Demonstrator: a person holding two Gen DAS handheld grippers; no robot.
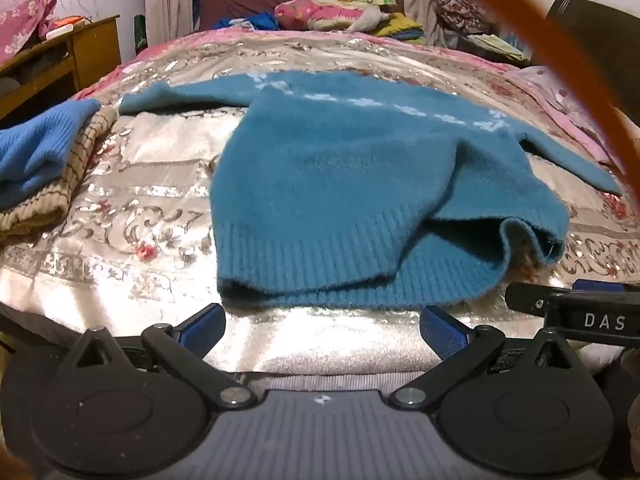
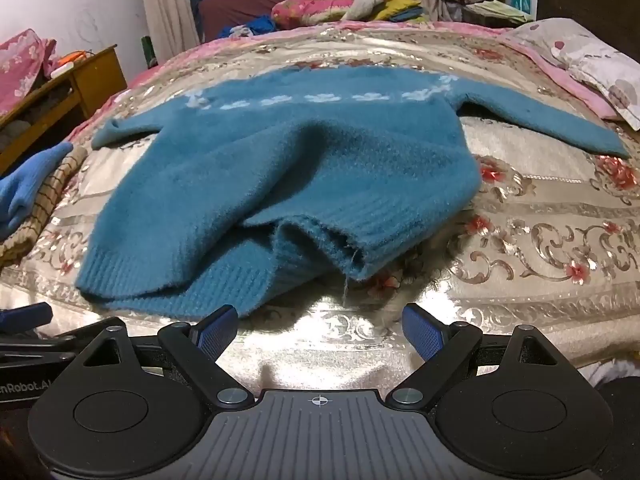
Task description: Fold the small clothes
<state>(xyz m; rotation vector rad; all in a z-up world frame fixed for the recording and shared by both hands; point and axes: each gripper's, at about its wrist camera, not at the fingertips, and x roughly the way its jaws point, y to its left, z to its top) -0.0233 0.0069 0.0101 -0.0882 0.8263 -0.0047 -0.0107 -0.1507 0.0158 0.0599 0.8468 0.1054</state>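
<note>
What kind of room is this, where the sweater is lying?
Most likely a bedroom in a home. The teal sweater lies on a bed with a floral bedspread, pillows are piled at the far end, and a wooden bedside cabinet stands beside it.

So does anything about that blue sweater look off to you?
Yes. The teal sweater is not lying flat: its ribbed hem is rucked up and folded over near the right corner, with a loose thread dangling. Both sleeves are spread out. Neither pair of tongs is touching it.
</note>
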